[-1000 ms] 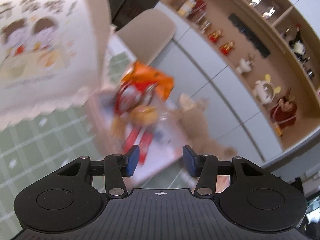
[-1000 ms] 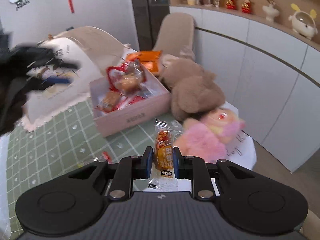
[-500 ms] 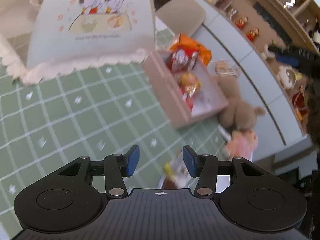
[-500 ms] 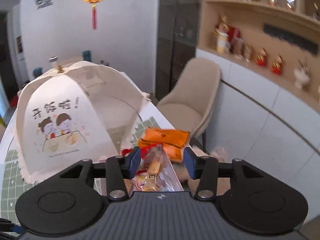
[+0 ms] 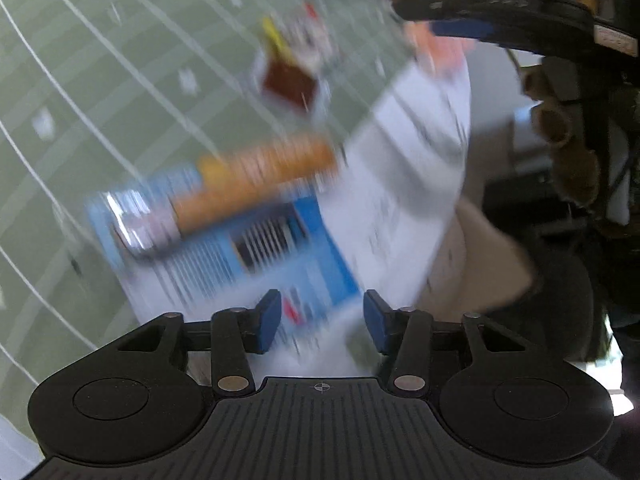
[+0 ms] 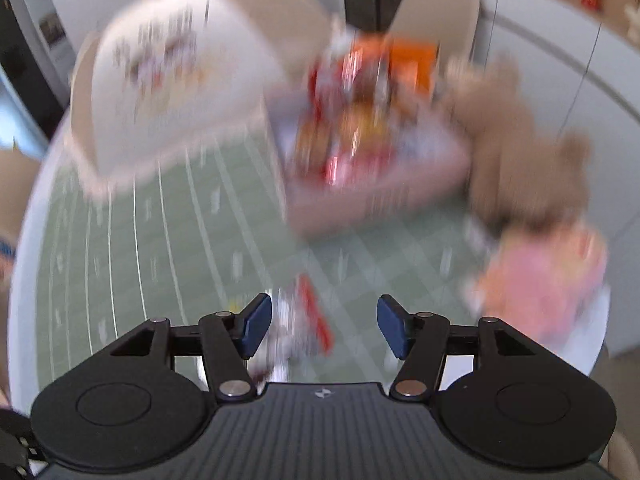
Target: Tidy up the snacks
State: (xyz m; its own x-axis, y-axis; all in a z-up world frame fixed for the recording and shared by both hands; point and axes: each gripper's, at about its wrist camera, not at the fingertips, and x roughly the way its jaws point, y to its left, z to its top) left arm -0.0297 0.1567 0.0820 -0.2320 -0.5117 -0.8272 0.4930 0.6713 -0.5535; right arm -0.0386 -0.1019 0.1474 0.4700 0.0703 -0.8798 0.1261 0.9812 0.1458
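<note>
Both views are blurred by motion. My left gripper (image 5: pixel 318 322) is open and empty, just above a blue and orange snack packet (image 5: pixel 224 220) lying on the green checked tablecloth (image 5: pixel 100 80). A smaller red and white snack packet (image 5: pixel 294 64) lies farther off. My right gripper (image 6: pixel 324 326) is open and empty above a red and white snack packet (image 6: pixel 298 320) on the cloth. The pink box (image 6: pixel 372 184) holding several snacks stands beyond it. The right gripper also shows at the top right of the left wrist view (image 5: pixel 500 20).
A white domed food cover (image 6: pixel 176 76) stands at the back left. A brown plush bear (image 6: pixel 516 148) and a pink plush toy (image 6: pixel 548 280) sit right of the box. White printed paper (image 5: pixel 408 168) lies at the table edge, with a beige chair (image 6: pixel 440 12) behind.
My left gripper has swung down close over the blue and orange packet. My right gripper has let go of its snack over the box, opened, and dropped back toward the packet on the cloth.
</note>
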